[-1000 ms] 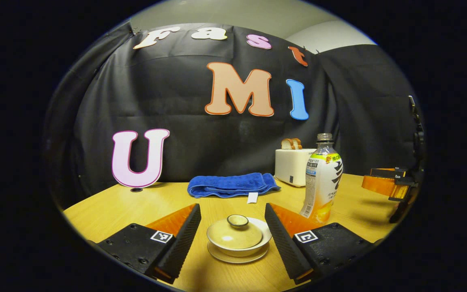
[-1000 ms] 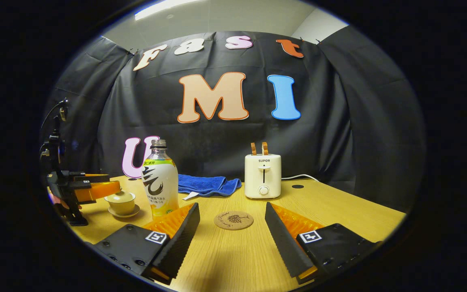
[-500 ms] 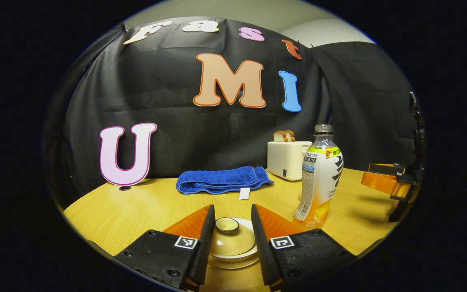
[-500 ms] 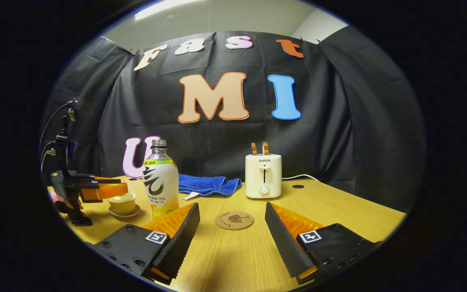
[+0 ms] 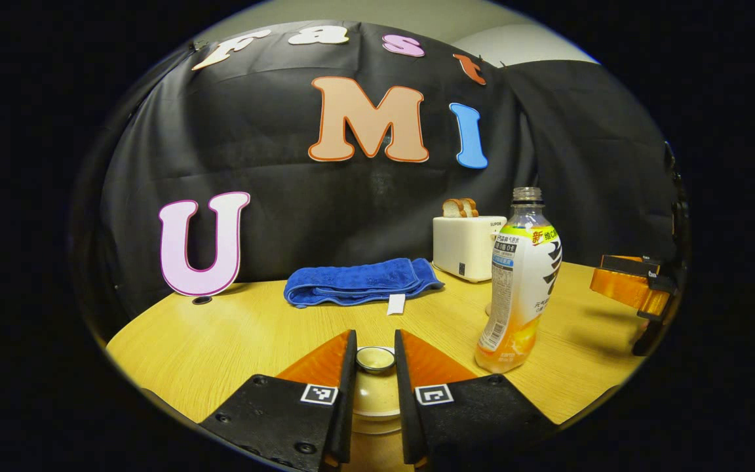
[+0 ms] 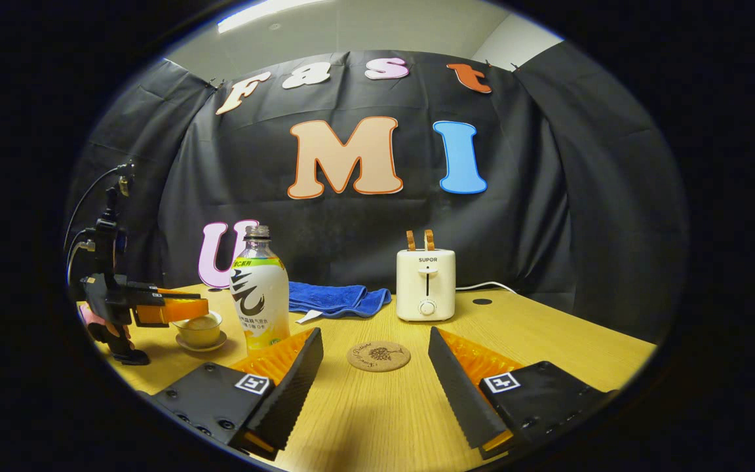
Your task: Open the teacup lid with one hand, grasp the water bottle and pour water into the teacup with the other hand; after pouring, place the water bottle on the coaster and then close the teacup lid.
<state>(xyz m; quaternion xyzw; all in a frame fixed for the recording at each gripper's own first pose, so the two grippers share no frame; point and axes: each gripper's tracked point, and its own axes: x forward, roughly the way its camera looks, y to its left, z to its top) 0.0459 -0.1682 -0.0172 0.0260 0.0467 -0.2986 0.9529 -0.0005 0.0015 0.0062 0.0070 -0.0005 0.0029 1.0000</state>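
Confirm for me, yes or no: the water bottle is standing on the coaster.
No: in the right gripper view the water bottle stands on bare table, left of the coaster.

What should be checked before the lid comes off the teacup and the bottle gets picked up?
1. Left tool closed on the lid knob: ok, both fingers sit against it.
2. Lid lifted off the teacup: cannot tell.
3. Right tool open for the grasp: ok.
4. Water bottle upright, uncapped, ungrasped: ok.
5. Coaster bare: ok.
6. Right tool aligned with bottle: not ok, bottle stands to its left.
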